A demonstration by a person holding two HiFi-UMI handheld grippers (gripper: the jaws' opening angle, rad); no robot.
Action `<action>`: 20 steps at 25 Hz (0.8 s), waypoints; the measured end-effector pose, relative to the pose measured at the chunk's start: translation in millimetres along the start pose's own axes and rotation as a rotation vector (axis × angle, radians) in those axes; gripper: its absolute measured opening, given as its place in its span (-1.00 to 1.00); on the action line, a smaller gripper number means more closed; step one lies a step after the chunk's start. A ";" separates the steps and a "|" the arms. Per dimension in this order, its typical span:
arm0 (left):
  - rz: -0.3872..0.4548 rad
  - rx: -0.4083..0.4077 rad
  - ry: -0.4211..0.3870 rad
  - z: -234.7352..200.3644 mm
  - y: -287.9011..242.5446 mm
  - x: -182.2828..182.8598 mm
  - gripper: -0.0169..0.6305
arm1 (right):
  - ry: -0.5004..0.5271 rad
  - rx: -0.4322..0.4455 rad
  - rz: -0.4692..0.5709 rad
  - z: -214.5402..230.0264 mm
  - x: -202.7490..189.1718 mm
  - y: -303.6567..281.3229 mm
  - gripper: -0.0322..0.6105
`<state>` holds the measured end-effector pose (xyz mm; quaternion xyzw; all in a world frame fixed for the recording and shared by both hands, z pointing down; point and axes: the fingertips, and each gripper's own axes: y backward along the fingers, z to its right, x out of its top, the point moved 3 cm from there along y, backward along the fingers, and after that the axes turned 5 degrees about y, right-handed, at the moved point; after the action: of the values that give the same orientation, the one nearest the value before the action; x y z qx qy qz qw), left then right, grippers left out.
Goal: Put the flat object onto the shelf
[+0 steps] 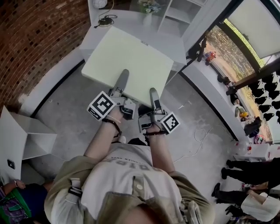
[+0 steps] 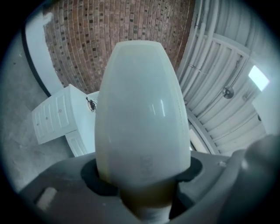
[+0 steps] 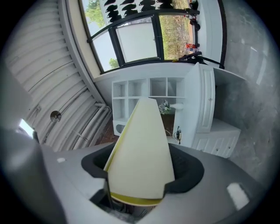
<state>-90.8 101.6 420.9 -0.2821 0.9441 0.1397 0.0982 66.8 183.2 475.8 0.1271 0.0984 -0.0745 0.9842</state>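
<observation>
The flat object is a large pale cream board [image 1: 131,61], held level above the concrete floor in front of me. My left gripper [image 1: 122,83] is clamped over its near edge, one finger lying on top. My right gripper [image 1: 154,97] grips the same edge a little to the right. In the left gripper view the board [image 2: 140,109] fills the middle and runs out from between the jaws of the left gripper [image 2: 144,186]. The right gripper view has the board [image 3: 142,148] seated between the jaws of the right gripper [image 3: 135,192], pointing at the white cubby shelf [image 3: 148,94].
The white shelf unit [image 1: 177,15] stands beyond the board's far edge, with a flower vase [image 1: 148,8] on the counter beside it. A white cabinet [image 1: 26,140] lies at my left by the brick wall [image 1: 35,35]. A person's legs [image 1: 249,168] show at the lower right.
</observation>
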 end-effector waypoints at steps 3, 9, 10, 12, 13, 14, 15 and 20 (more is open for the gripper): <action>-0.111 -0.057 -0.069 4.2 -11.2 -0.5 0.17 | 0.019 0.037 0.030 -7.3 11.8 -10.8 0.11; -0.313 -0.143 -0.210 2.9 -28.9 -4.3 0.41 | 0.013 0.064 0.051 -13.0 33.8 -39.0 0.08; -0.341 -0.156 -0.232 1.4 -31.0 -3.3 0.43 | 0.004 0.063 0.053 -11.6 35.5 -44.1 0.08; -0.382 -0.180 -0.271 -1.3 -33.7 -1.8 0.46 | -0.011 0.065 0.054 -8.8 38.8 -53.0 0.06; -0.398 -0.187 -0.282 -3.6 -34.9 -1.2 0.47 | -0.014 0.067 0.053 -7.7 40.7 -57.3 0.06; -0.413 -0.191 -0.287 -6.6 -35.9 -0.7 0.47 | -0.015 0.069 0.053 -6.6 42.5 -61.4 0.06; -0.425 -0.190 -0.288 -9.8 -36.8 -0.2 0.47 | -0.016 0.069 0.052 -5.4 44.0 -65.2 0.06; -0.451 -0.175 -0.302 -25.1 -52.9 4.1 0.47 | -0.033 0.059 0.057 7.1 55.7 -88.1 0.05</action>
<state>-67.2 49.1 432.4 -0.4682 0.8167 0.2355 0.2415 106.8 90.2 449.9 0.1578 0.0765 -0.0513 0.9832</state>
